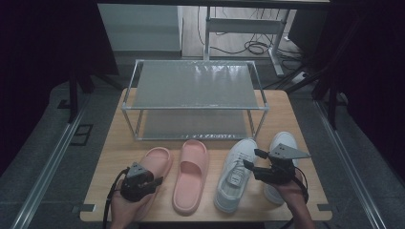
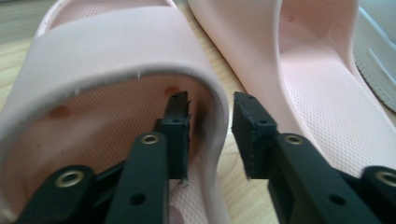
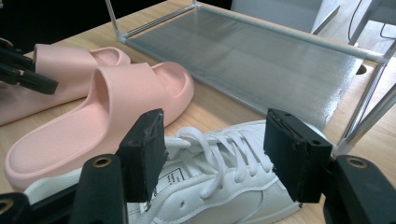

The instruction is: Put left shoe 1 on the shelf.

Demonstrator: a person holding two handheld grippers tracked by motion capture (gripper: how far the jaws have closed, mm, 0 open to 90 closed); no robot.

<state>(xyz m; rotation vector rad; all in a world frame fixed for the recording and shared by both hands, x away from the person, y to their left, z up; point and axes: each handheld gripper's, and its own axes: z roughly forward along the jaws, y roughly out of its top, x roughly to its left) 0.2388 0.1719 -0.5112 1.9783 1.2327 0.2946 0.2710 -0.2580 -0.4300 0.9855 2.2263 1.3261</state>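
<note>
Left tool (image 2: 210, 135) straddles the strap wall of the outer pink slipper (image 2: 107, 70), one jaw inside, one outside, pads not quite pressing. The slipper lies flat at the table's (image 1: 114, 152) near left beside its mate (image 1: 191, 174). Right tool (image 3: 215, 154) hovers wide open above the white sneaker (image 3: 224, 186).

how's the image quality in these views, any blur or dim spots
High view: dim overall, dark at both sides, soft glare on the shoe rack top shelf. Left gripper view: the pink slide is close and soft-focused, table bright. Right gripper view: evenly lit, white sneaker laces fairly sharp, jaws slightly blurred.
</note>
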